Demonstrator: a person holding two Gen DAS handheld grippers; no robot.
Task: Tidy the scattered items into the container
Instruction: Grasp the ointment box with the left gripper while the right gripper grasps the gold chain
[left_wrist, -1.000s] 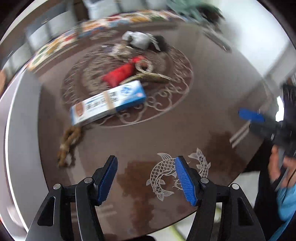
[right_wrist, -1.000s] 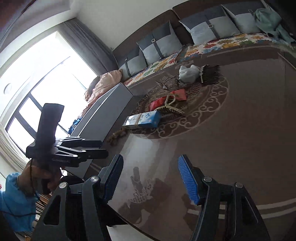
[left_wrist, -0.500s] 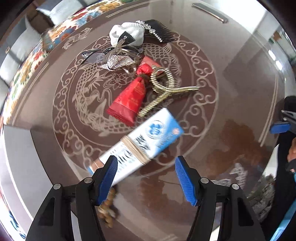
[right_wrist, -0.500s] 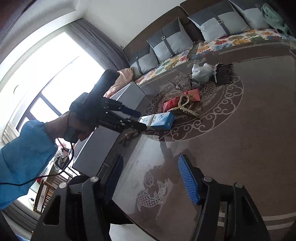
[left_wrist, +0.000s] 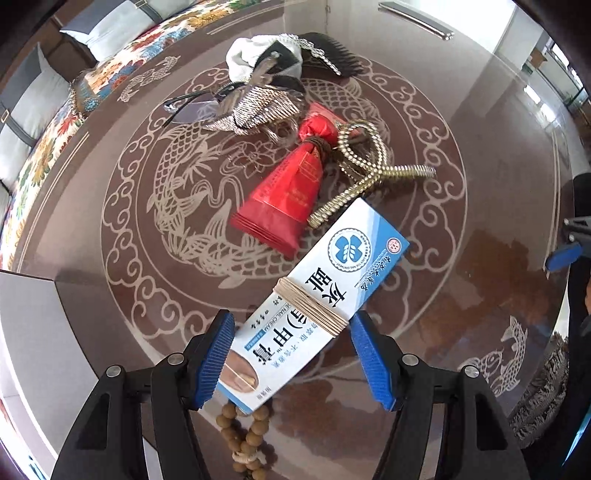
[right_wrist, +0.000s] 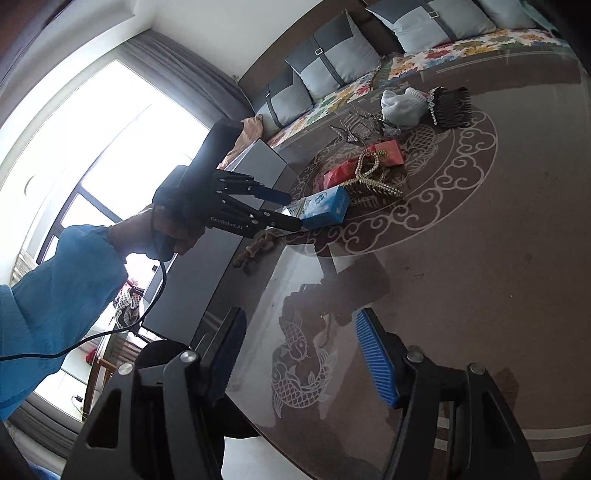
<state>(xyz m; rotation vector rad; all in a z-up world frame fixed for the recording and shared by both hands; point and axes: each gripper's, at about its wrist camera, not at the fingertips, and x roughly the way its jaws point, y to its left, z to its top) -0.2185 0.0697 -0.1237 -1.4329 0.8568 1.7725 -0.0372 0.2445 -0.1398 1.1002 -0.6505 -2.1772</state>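
Claws over a cluttered table (left_wrist: 480, 155): my left gripper (left_wrist: 291, 354) points steeply down, jaws parted astride the blue-and-white box (left_wrist: 314, 306) without pressing it, while my right gripper (right_wrist: 299, 358) tilts gently downward, gaping and holding nothing.

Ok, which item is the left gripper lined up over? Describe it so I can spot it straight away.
Start at the round brown table with the pale fish and cloud medallion; its items cluster there. At the end of that cluster nearest the left gripper lies the blue-and-white box, between the open jaws, with wooden beads beside it. It is the only carton, with a tan band around its middle.
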